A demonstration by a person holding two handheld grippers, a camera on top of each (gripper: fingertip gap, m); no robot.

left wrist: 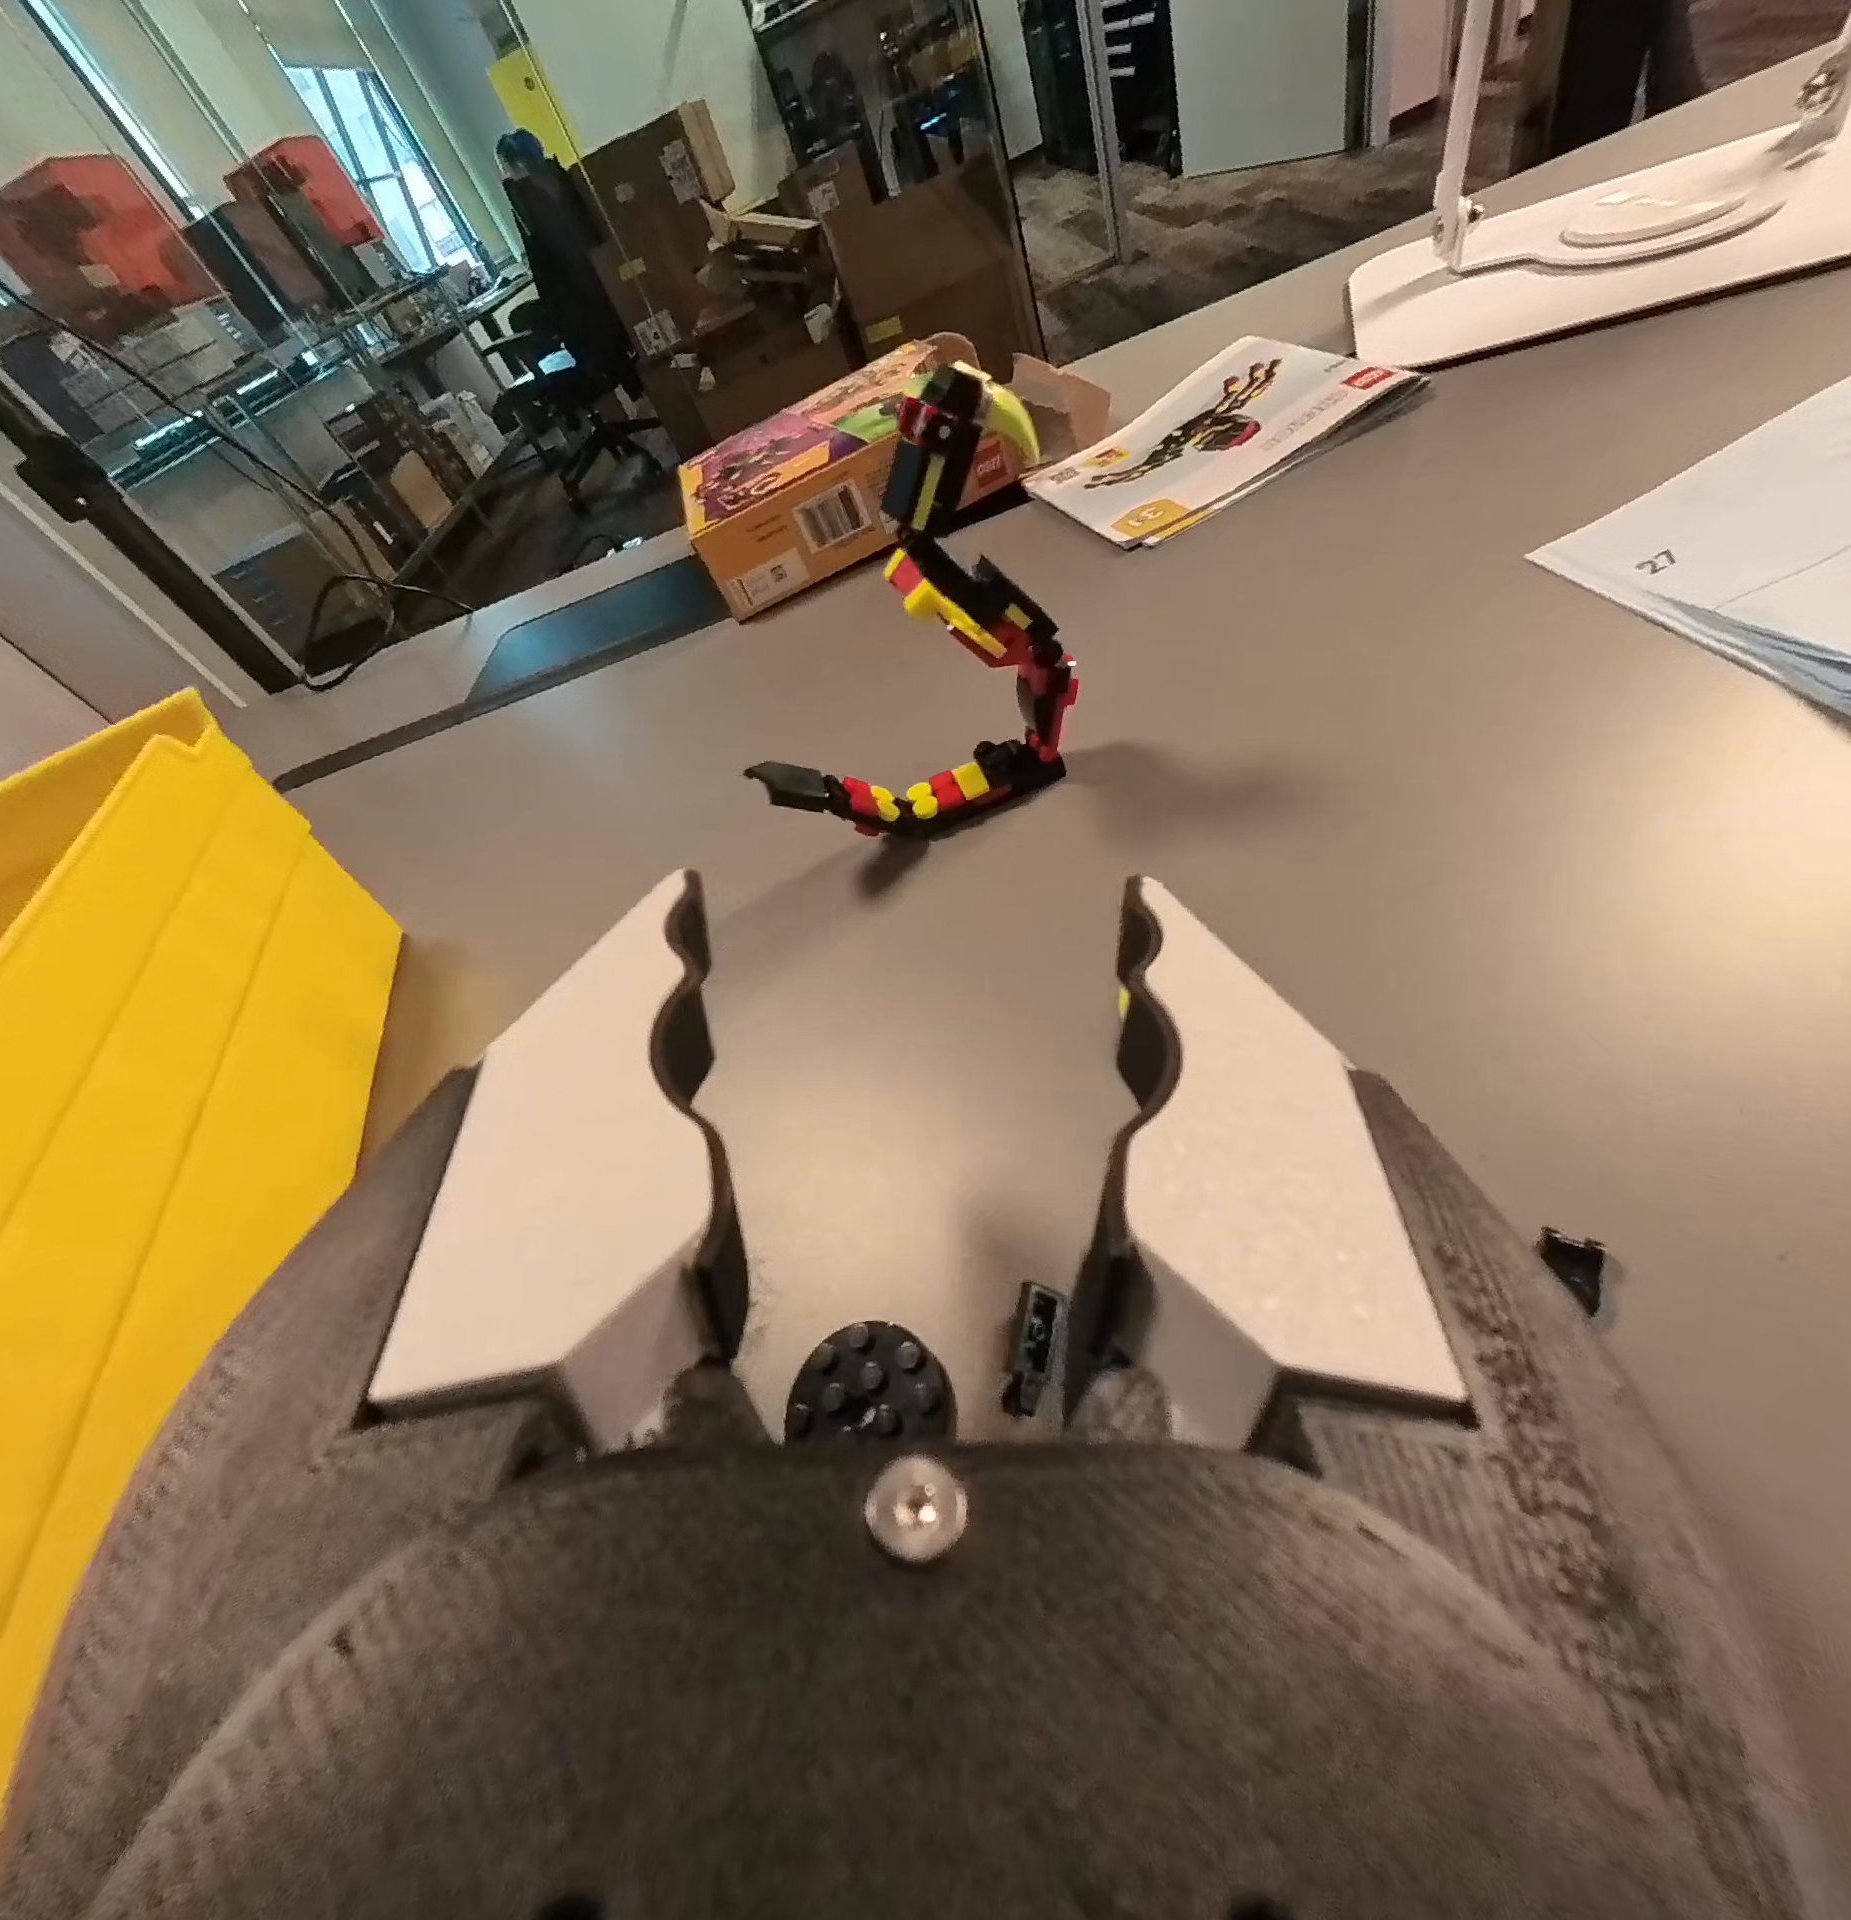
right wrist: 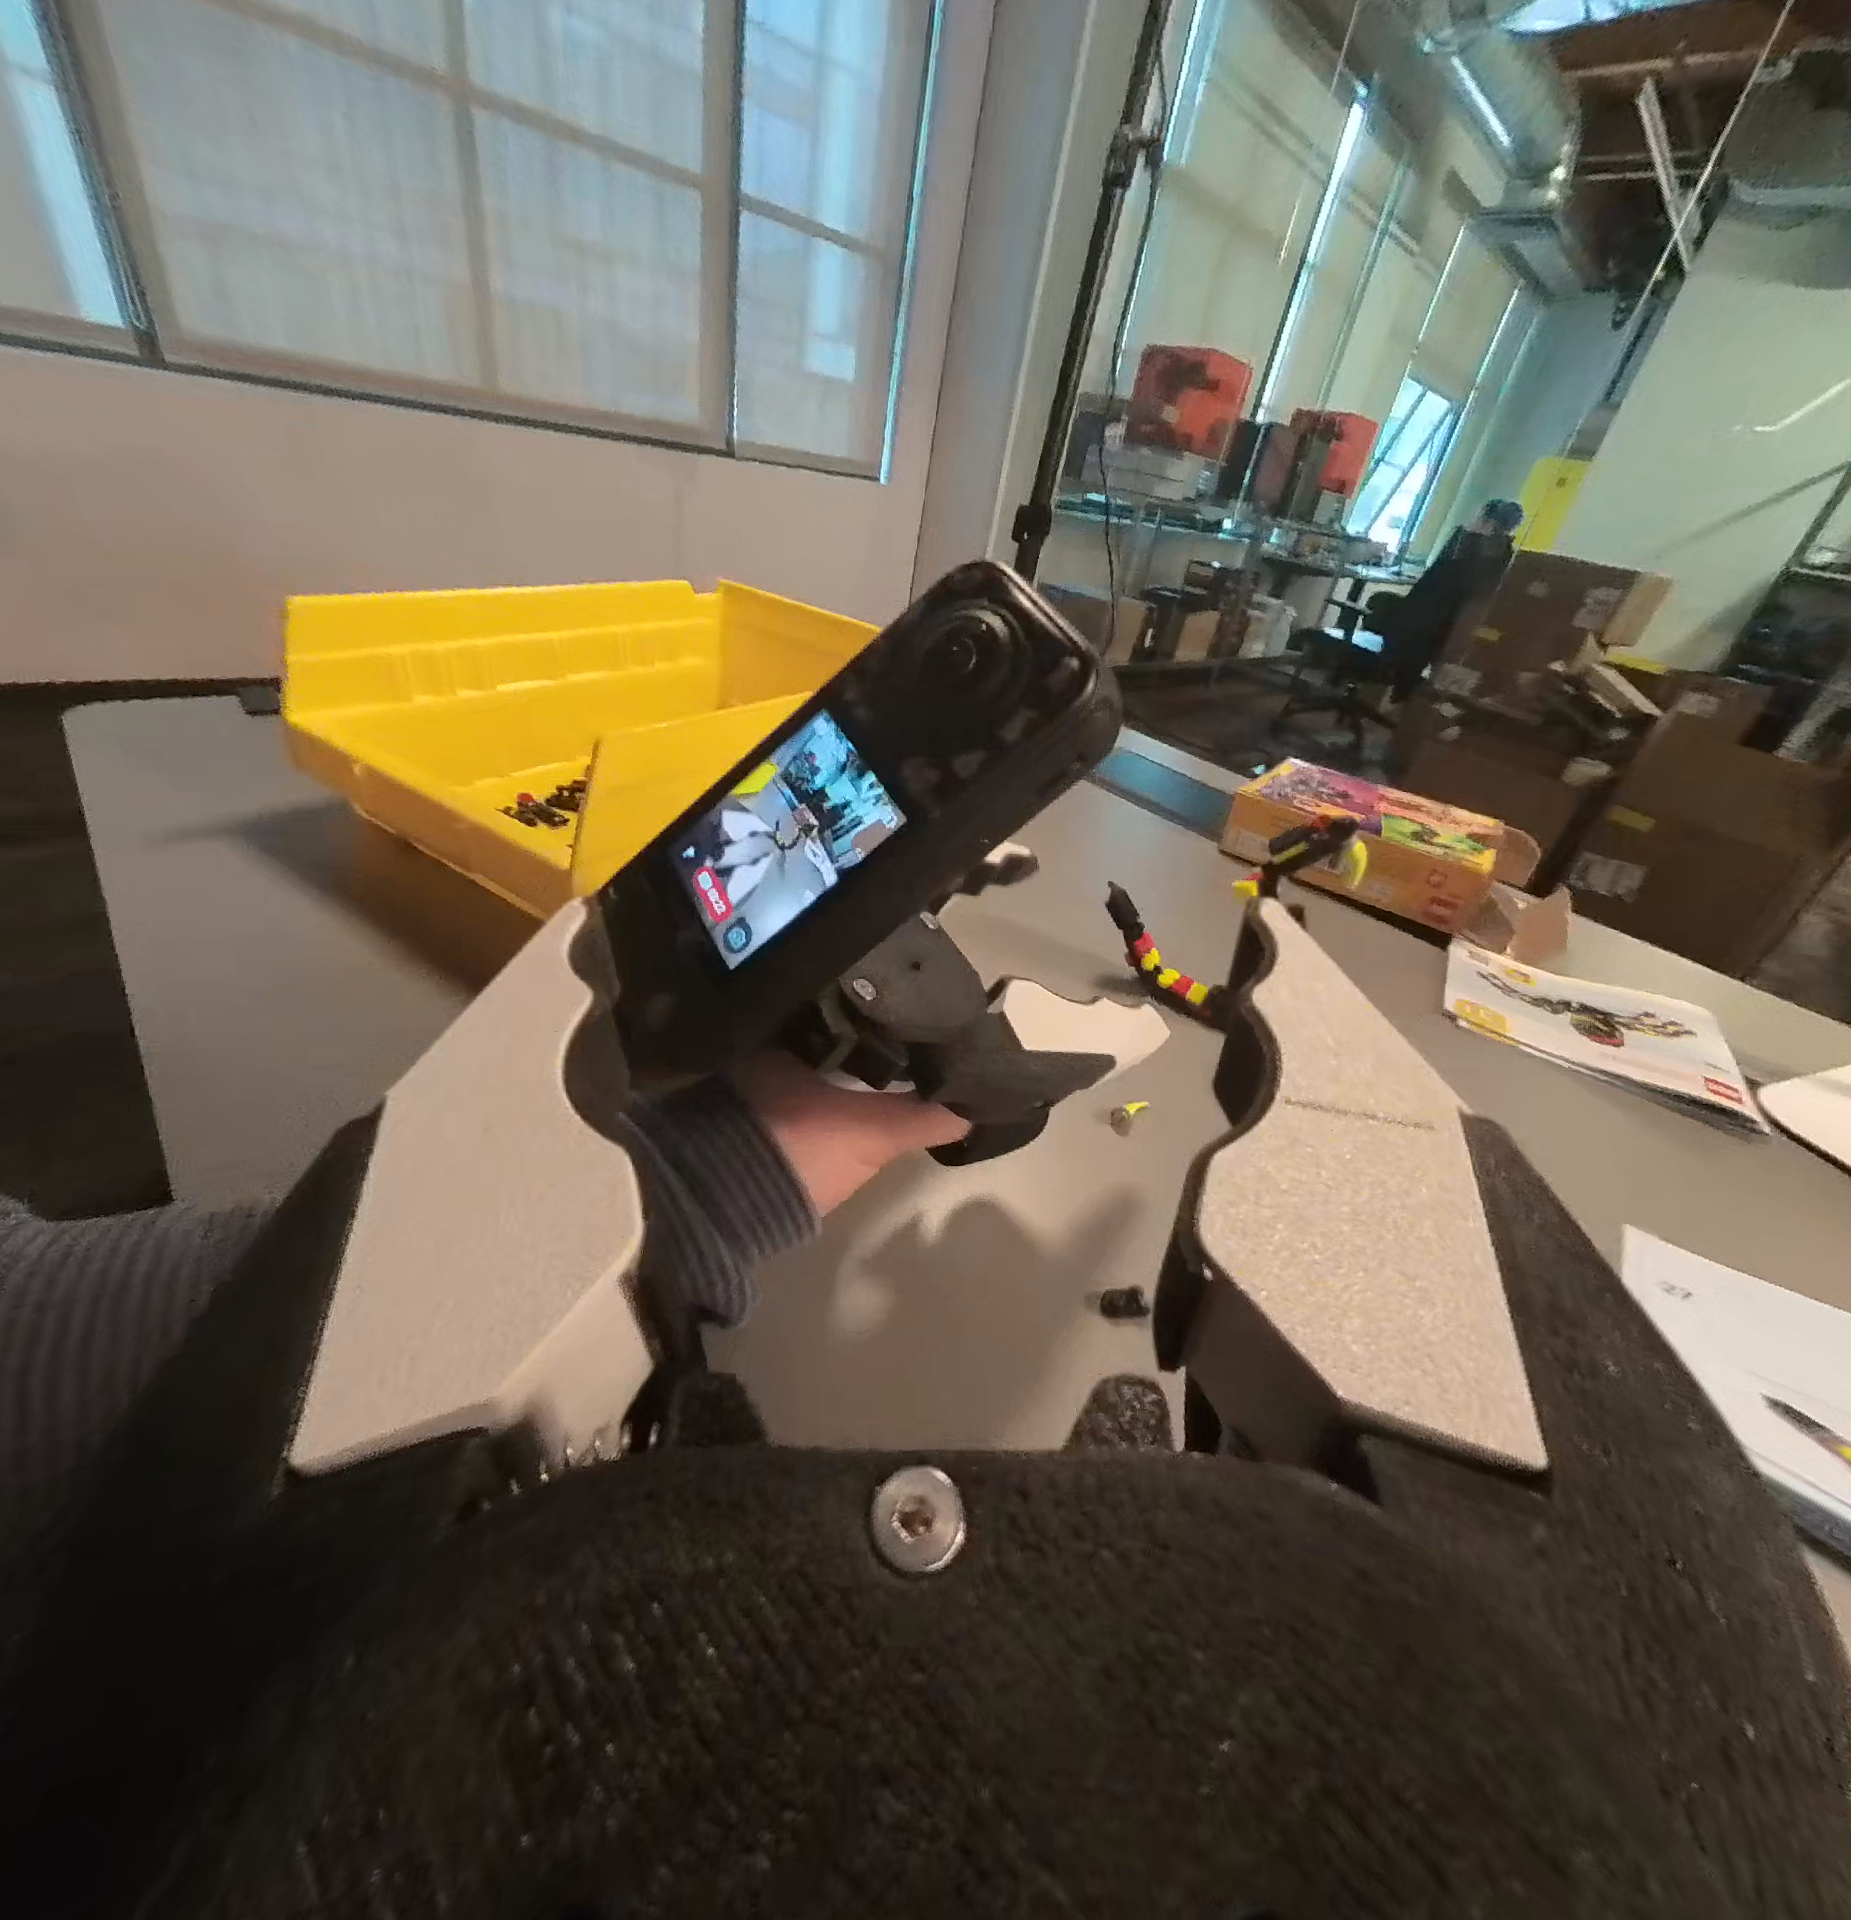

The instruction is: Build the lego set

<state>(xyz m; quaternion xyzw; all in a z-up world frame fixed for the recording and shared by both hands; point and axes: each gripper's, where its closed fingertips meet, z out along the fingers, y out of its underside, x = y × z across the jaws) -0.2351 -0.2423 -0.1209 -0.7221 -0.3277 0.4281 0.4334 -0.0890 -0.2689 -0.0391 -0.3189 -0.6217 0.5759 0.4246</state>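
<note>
A red, yellow and black lego snake [left wrist: 962, 665] stands upright on the grey table [left wrist: 1420, 935], its tail flat and its head raised. My left gripper [left wrist: 916, 904] is open and empty, low over the table just short of the snake. A black round plate [left wrist: 867, 1387] and a small black piece [left wrist: 1035, 1340] lie between its finger bases. Another black piece [left wrist: 1573, 1268] lies to its right. My right gripper [right wrist: 921, 935] is open and empty, behind the left hand and its camera [right wrist: 859, 810]. Its right finger hides part of the snake [right wrist: 1170, 971]. A small yellow-green piece [right wrist: 1129, 1114] and a black piece [right wrist: 1123, 1301] lie on the table.
A yellow bin [left wrist: 121, 1039] stands at the left and holds loose pieces [right wrist: 547, 805]. The lego box [left wrist: 827, 488] lies behind the snake. A closed booklet [left wrist: 1233, 436] and an open instruction booklet [left wrist: 1752, 582] lie to the right. A white lamp base [left wrist: 1627, 239] sits far right.
</note>
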